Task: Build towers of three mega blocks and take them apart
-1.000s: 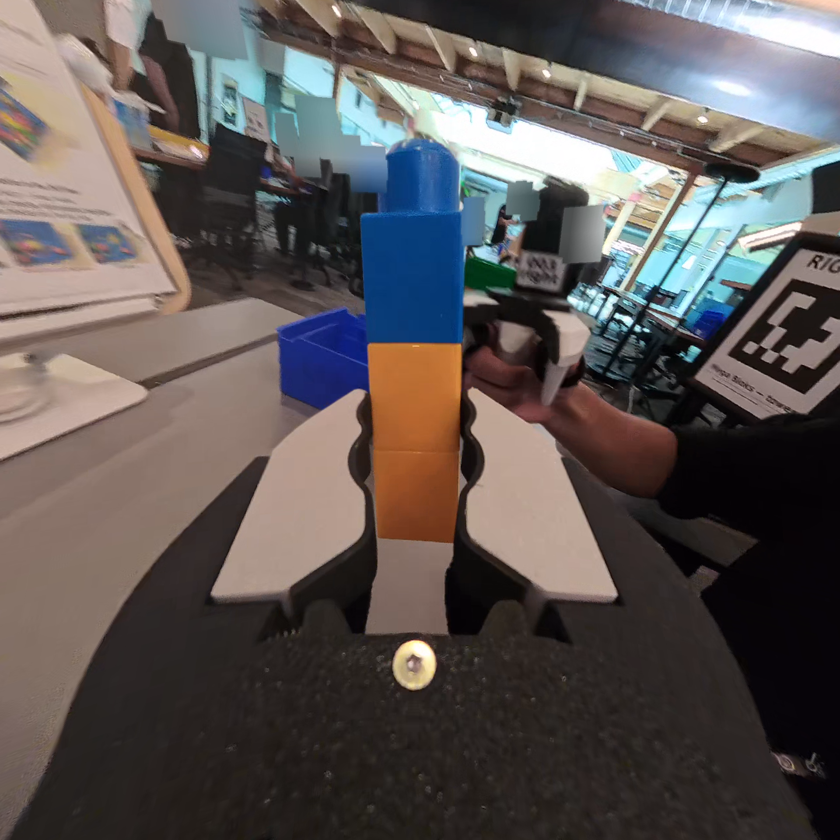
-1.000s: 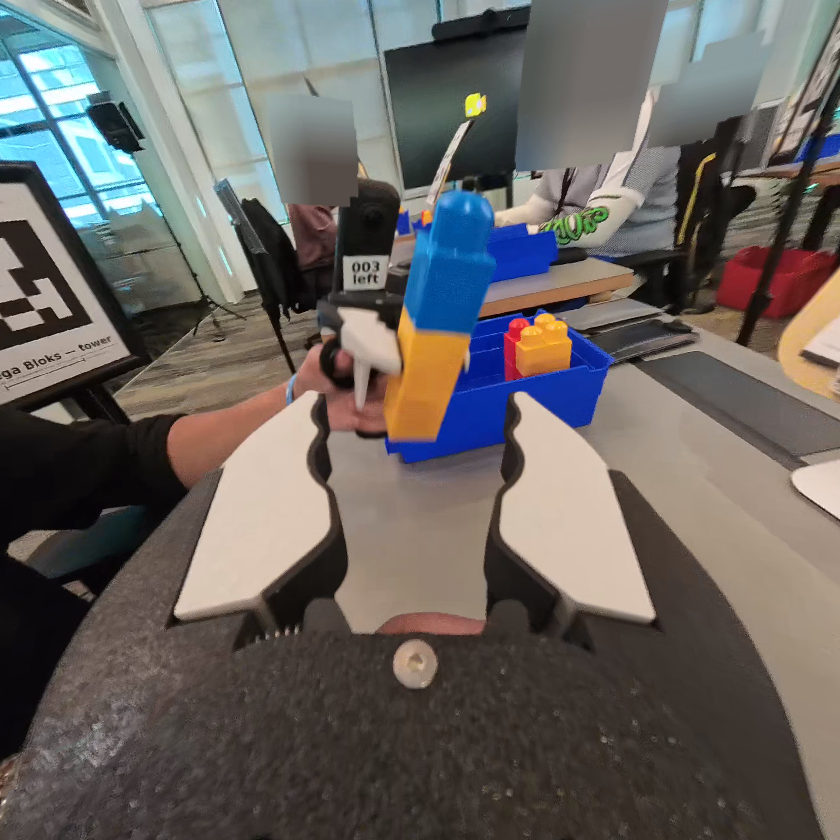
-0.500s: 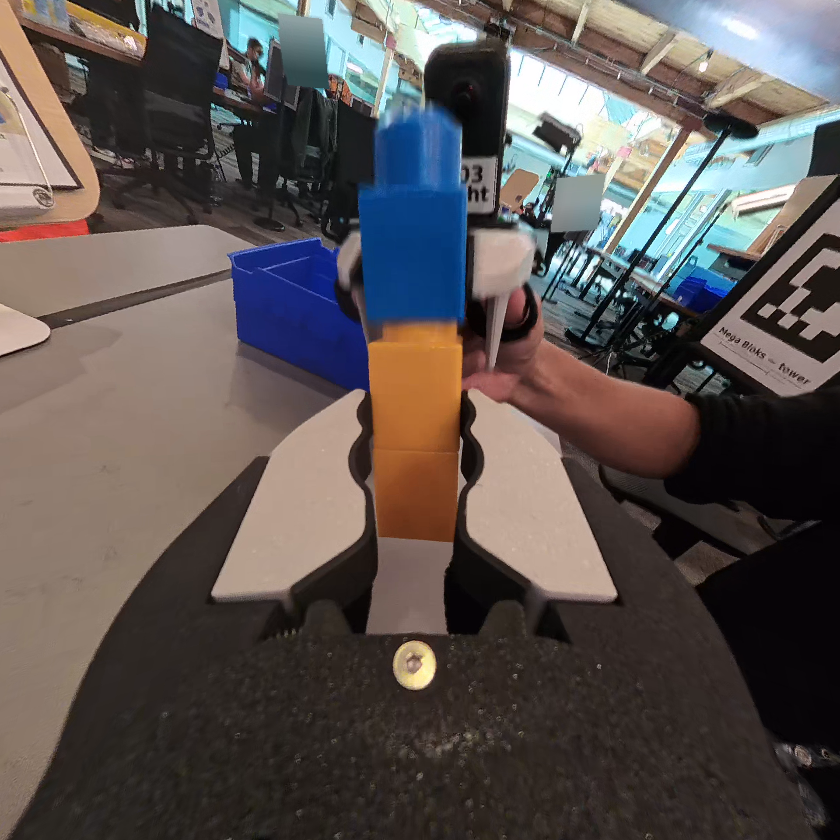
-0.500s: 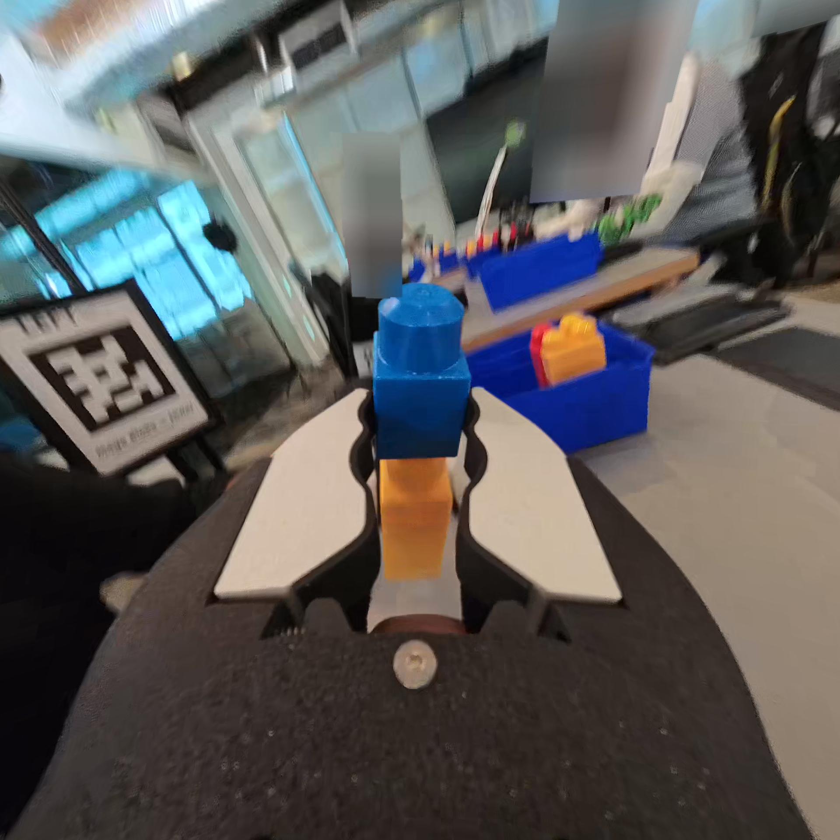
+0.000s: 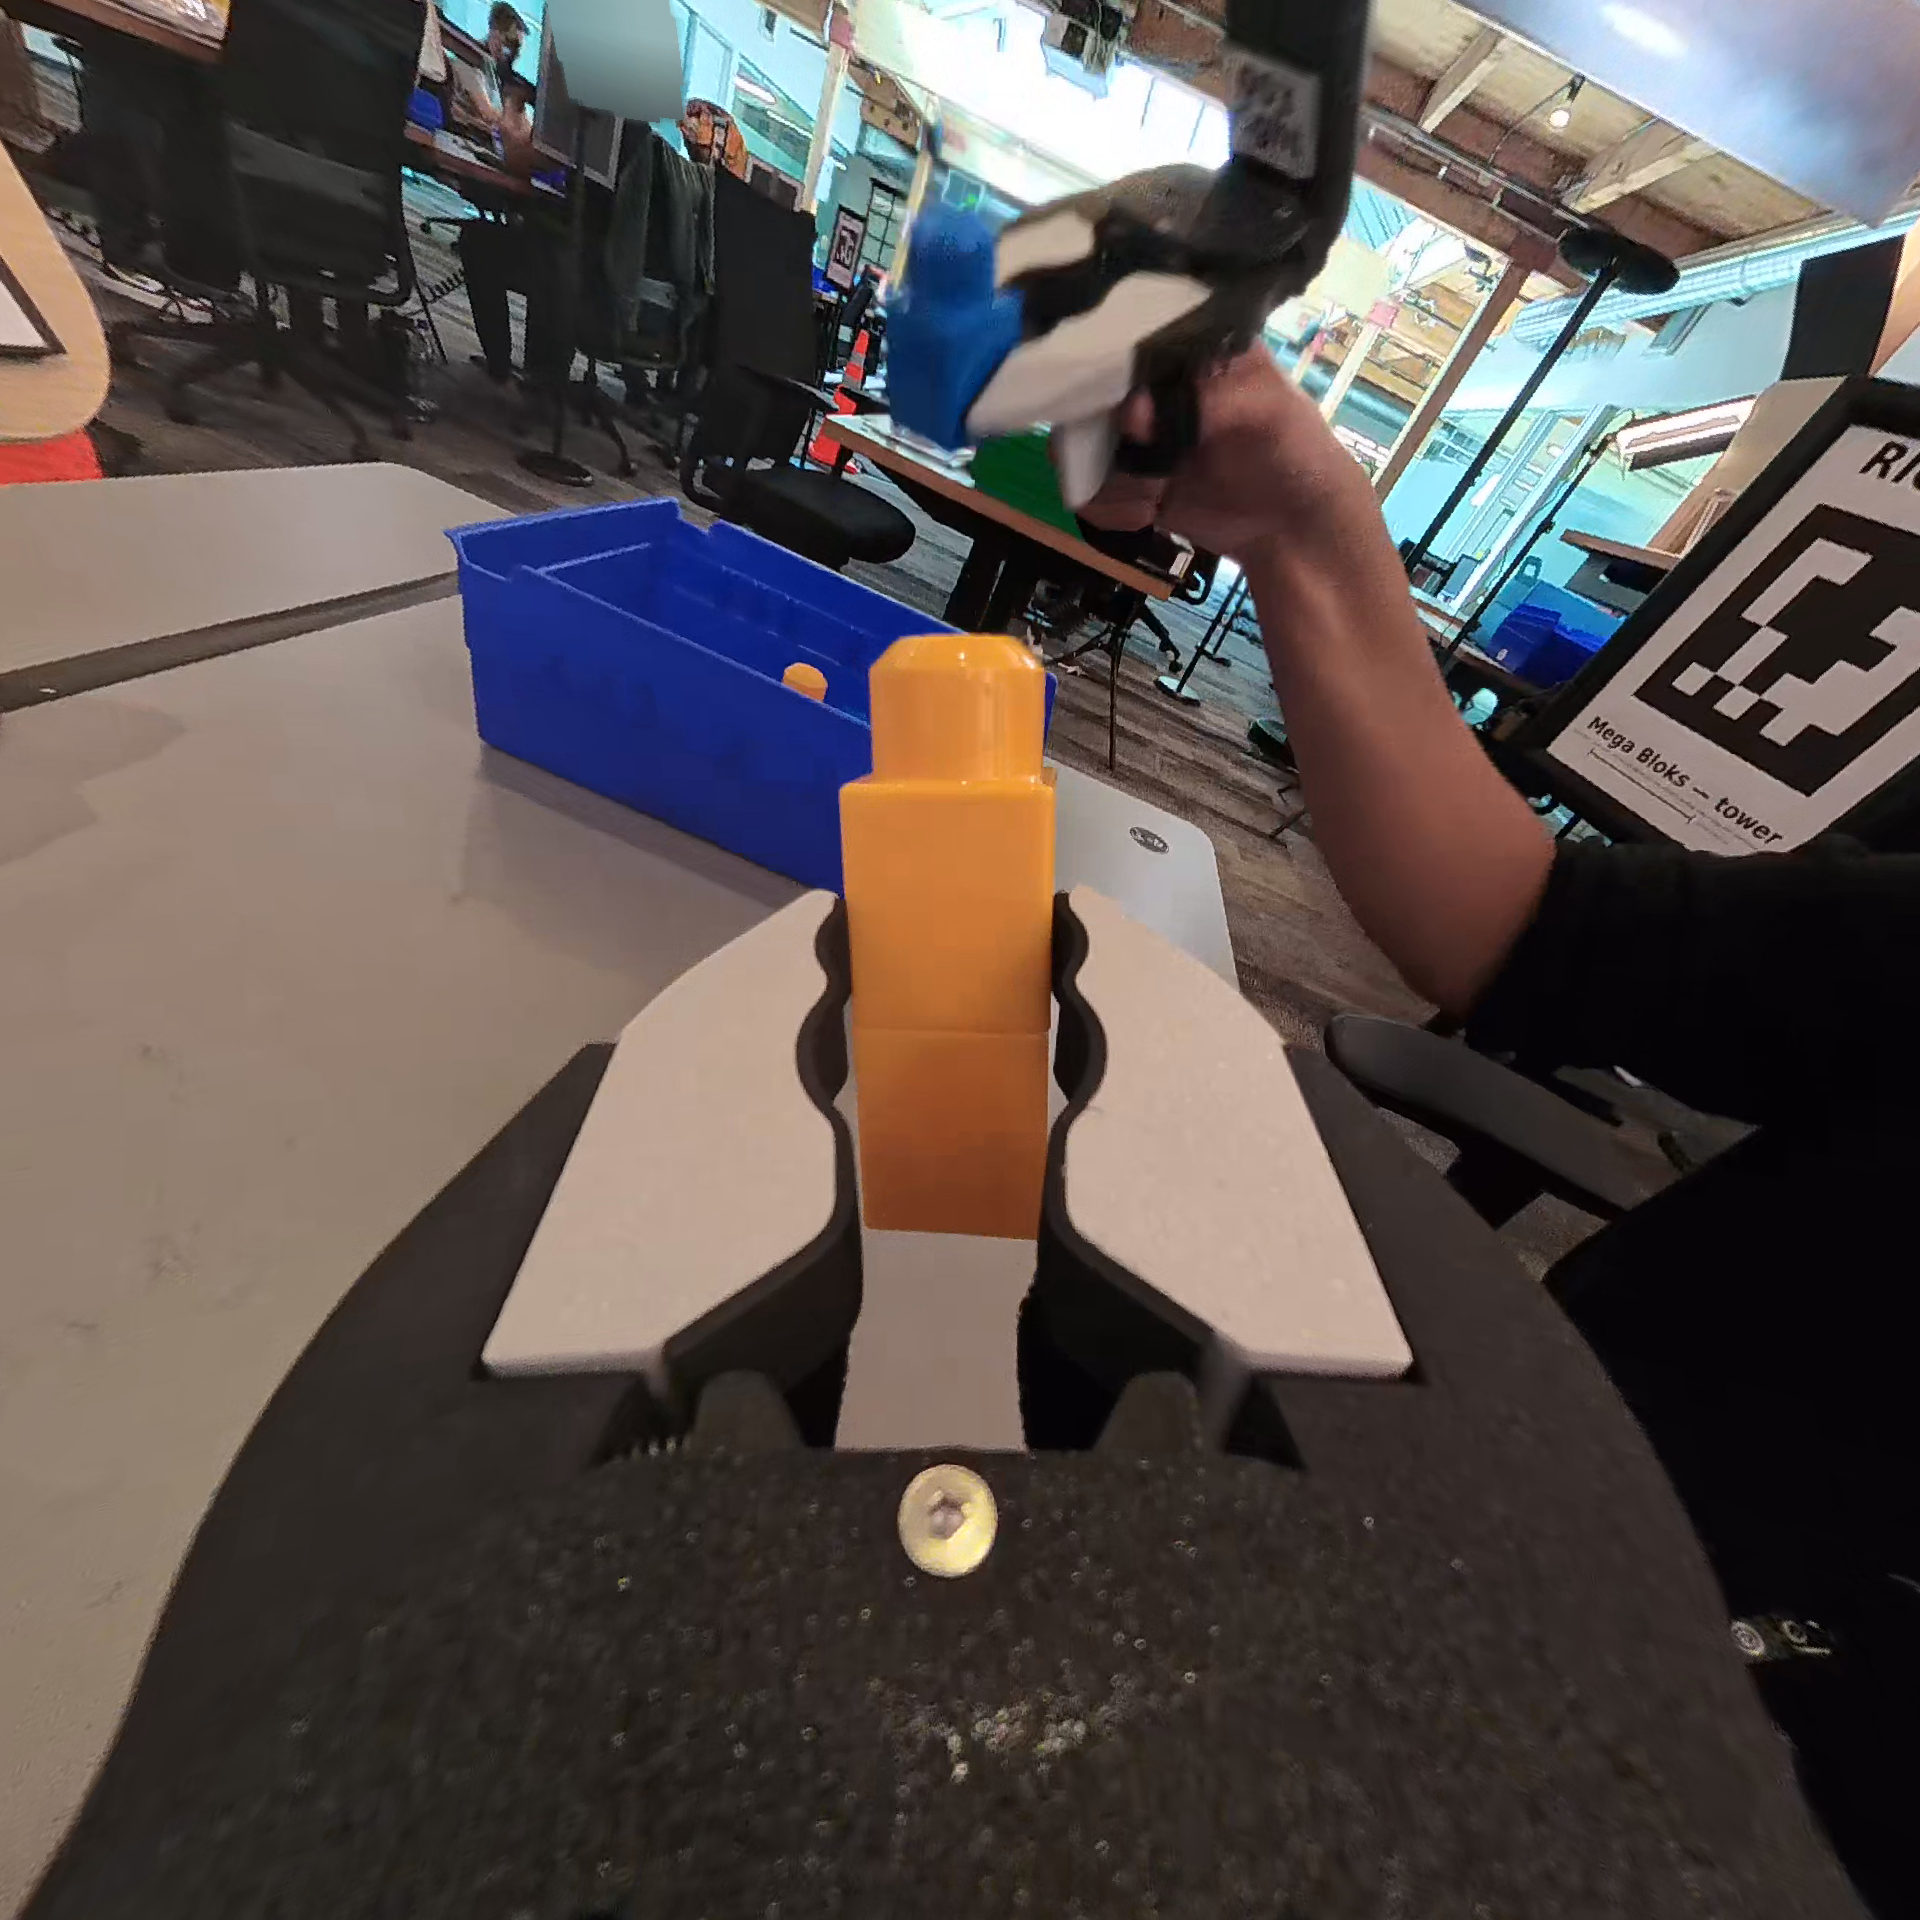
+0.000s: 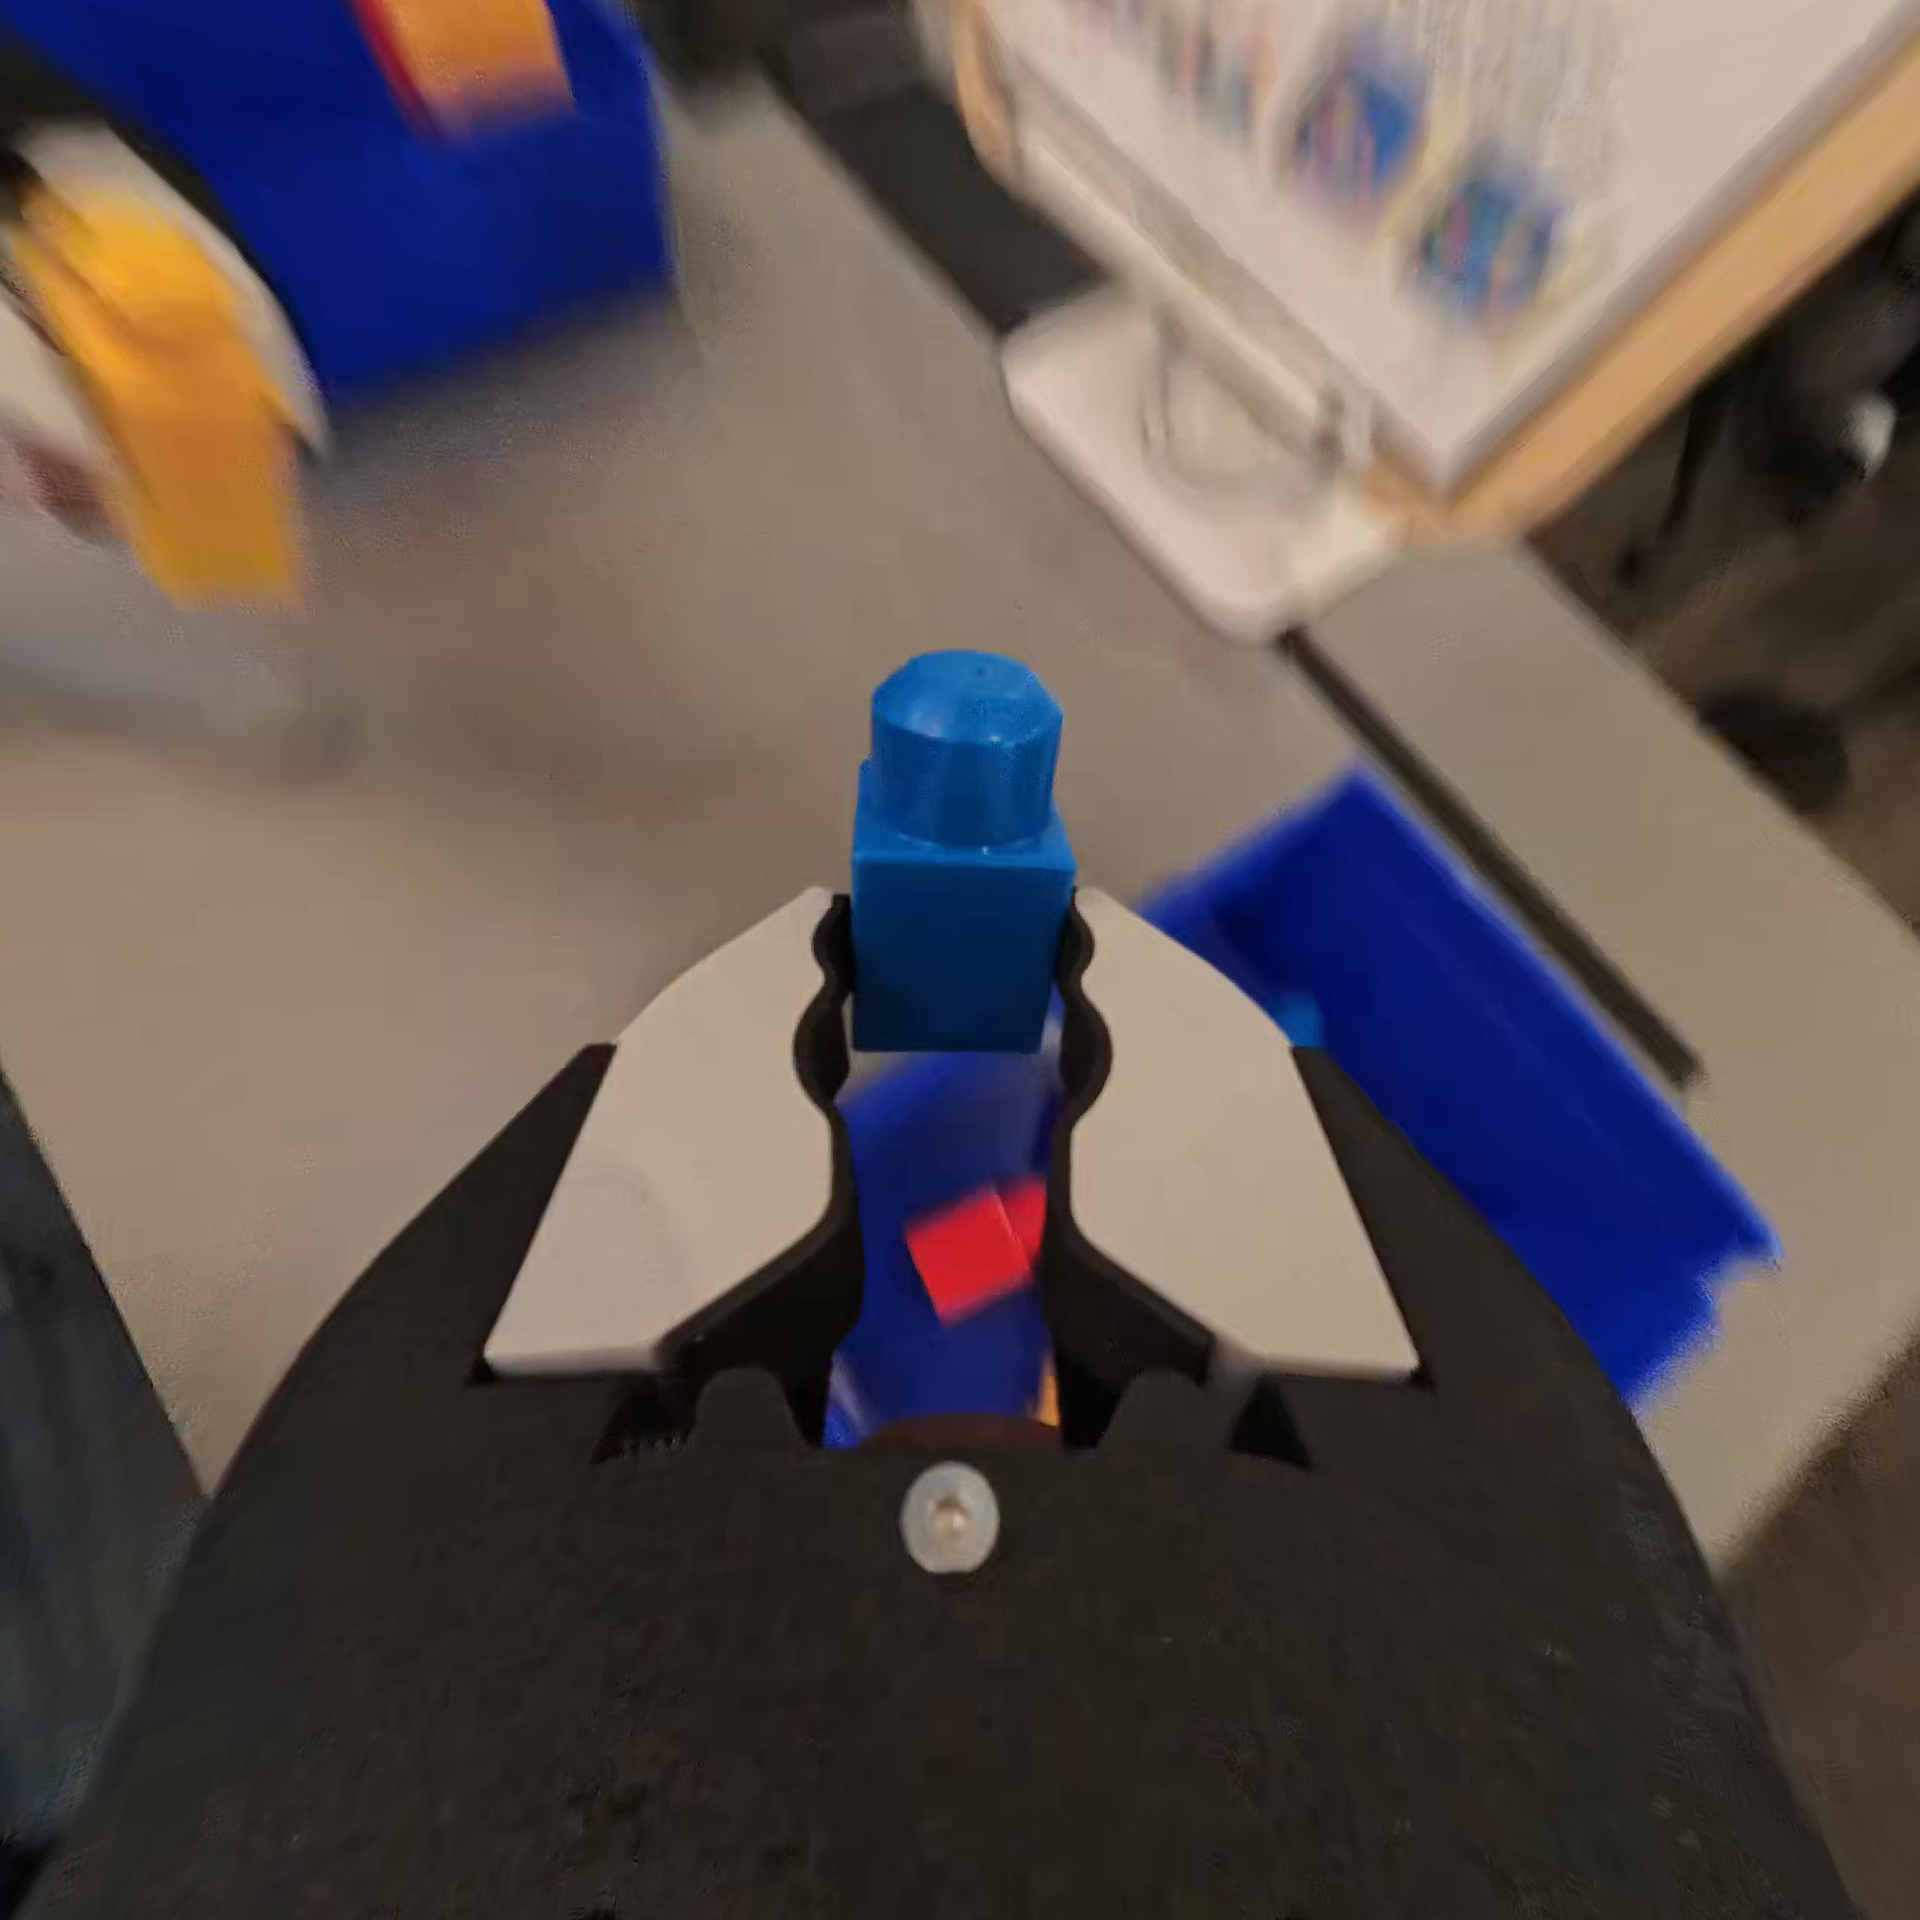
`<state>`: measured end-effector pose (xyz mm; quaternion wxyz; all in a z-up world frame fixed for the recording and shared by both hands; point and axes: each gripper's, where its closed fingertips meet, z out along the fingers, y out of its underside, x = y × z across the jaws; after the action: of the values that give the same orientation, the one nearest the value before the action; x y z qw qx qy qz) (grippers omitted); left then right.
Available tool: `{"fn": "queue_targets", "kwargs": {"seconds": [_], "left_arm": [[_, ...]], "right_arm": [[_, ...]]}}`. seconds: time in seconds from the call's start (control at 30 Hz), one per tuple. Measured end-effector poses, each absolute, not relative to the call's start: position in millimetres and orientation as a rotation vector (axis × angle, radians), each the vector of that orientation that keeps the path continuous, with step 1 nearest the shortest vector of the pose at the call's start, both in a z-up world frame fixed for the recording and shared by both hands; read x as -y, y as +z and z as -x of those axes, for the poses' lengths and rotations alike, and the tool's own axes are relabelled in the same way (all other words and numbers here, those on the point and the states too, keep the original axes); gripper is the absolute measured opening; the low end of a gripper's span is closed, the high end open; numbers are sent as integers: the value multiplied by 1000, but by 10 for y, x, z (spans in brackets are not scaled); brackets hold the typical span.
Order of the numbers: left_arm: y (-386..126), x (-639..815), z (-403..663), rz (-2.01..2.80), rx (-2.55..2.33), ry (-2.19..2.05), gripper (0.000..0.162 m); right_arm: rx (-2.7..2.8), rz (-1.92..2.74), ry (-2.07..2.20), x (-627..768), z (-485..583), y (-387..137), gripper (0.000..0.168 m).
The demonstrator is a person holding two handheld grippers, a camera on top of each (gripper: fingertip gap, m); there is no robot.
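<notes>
Left wrist view centre: the left claw (image 5: 948, 1039) clamps two stacked orange blocks (image 5: 948, 997), while the right claw (image 6: 961, 997) grips the separated blue block (image 6: 961, 935), so one joint remains.

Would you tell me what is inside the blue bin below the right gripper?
Between the right gripper's fingers, a red block shows inside the blue bin. The gripper and its blue block hide the rest.

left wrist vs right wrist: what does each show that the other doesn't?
Left wrist only: the person's hand and a marker board.
Right wrist only: a red block in a blue bin under the right tool, plus an instruction sheet.
Both: the blue block clamped in the right tool, and the orange stack clamped in the left tool.
</notes>
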<state>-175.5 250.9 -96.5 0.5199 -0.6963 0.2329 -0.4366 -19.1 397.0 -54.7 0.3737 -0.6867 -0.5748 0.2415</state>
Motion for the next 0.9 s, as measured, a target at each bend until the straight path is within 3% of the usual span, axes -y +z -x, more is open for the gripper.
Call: {"fn": "queue_targets", "kwargs": {"seconds": [0.17,0.33,0.73,0.9], "left_arm": [[-1038,-2525,1721,1685,-552,-1076,36],[-1057,-2539,1741,1695,-550,-1063,36],[-1069,-2541,1749,1698,-551,-1044,36],[-988,-2528,1786,1646,-534,-1061,36]], "right_arm": [[1705,2184,256,-4169,-758,-1636,37],[1928,2382,36,-4045,-1147,-2272,37],[2075,2473,-315,-4104,-1259,-2558,38],[1894,2395,-224,-4100,-1162,-2445,60]]}}
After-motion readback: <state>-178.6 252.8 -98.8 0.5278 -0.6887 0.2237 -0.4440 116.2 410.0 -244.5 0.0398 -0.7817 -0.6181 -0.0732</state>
